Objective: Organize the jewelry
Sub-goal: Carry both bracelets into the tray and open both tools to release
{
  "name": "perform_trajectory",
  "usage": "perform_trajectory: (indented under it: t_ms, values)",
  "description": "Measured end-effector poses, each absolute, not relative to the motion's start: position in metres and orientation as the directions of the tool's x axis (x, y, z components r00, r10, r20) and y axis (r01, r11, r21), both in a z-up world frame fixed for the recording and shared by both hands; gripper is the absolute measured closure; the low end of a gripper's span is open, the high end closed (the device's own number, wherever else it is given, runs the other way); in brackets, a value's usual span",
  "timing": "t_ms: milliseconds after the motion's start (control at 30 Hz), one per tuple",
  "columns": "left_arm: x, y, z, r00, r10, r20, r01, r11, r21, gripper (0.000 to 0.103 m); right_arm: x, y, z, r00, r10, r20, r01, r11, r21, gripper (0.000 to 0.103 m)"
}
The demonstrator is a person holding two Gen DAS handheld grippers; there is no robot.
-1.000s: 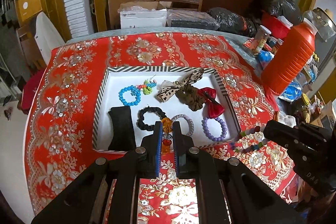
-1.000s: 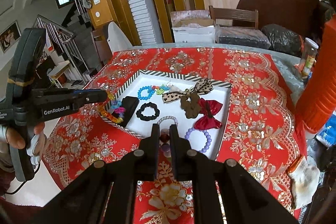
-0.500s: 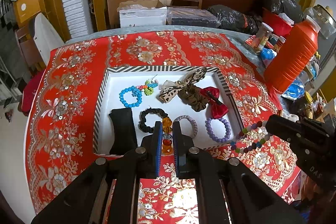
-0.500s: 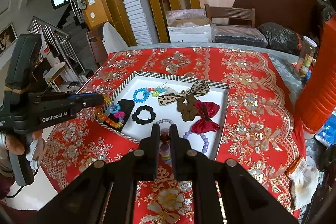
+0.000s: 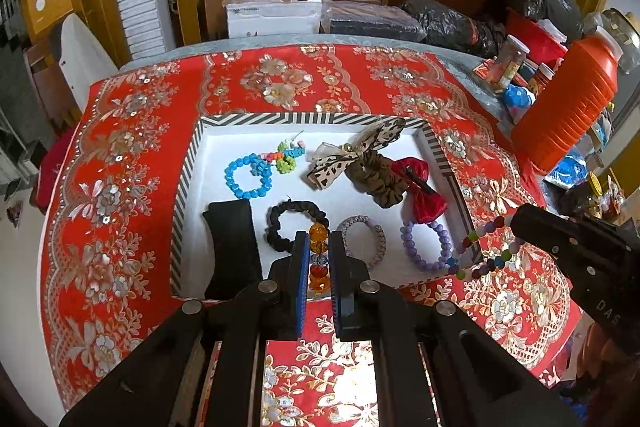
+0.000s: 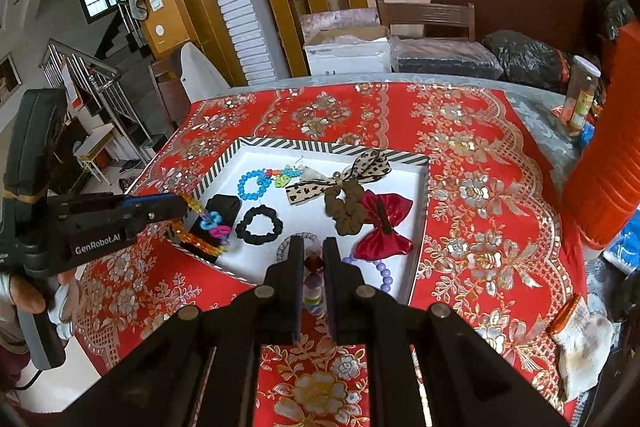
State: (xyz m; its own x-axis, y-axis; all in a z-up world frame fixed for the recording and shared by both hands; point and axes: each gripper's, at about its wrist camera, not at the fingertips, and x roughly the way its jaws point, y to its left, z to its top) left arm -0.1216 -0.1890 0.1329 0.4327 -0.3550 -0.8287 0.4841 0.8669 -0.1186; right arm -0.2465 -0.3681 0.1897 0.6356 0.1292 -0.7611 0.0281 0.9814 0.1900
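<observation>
A striped-rim white tray [image 5: 192,163] [image 6: 420,187] on the red cloth holds a blue bead bracelet [image 5: 247,175], black scrunchie [image 5: 294,223], purple bracelet [image 5: 426,243], bows and a black pouch [image 5: 232,243]. My left gripper [image 5: 319,239] is shut on an amber bead bracelet [image 5: 319,259] over the tray's near edge; in the right wrist view this gripper [image 6: 182,205] carries the amber bracelet [image 6: 200,239]. My right gripper [image 6: 313,247] is shut on a pastel multicoloured bead bracelet [image 6: 312,283] [image 5: 484,247] at the tray's near right corner.
An orange ribbed jug [image 5: 564,107] stands right of the tray with jars and bags behind it. Boxes [image 5: 272,15] and a chair sit past the far table edge. A cloth glove [image 6: 580,339] lies at the right edge. The red cloth [image 5: 120,187] surrounds the tray.
Both grippers, still holding their bracelets, have moved slightly forward toward the tray. The right one's beads now hang at the tray's right corner.
</observation>
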Motion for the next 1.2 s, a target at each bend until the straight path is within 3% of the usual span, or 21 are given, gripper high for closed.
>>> perform_trajectory:
  t_ms: [833,1200]
  values:
    - [-0.098,-0.211,0.099,0.358,-0.358,-0.862,0.508,0.849,-0.142,0.096,-0.204,-0.36,0.175,0.61,0.133,-0.781,0.032,0.981,0.191,0.094]
    - [-0.079,-0.19,0.07,0.298,-0.354,-0.886,0.431,0.879,-0.206,0.096,-0.159,-0.346,0.159,0.578,0.198,-0.792,-0.004,0.971,0.239,0.094]
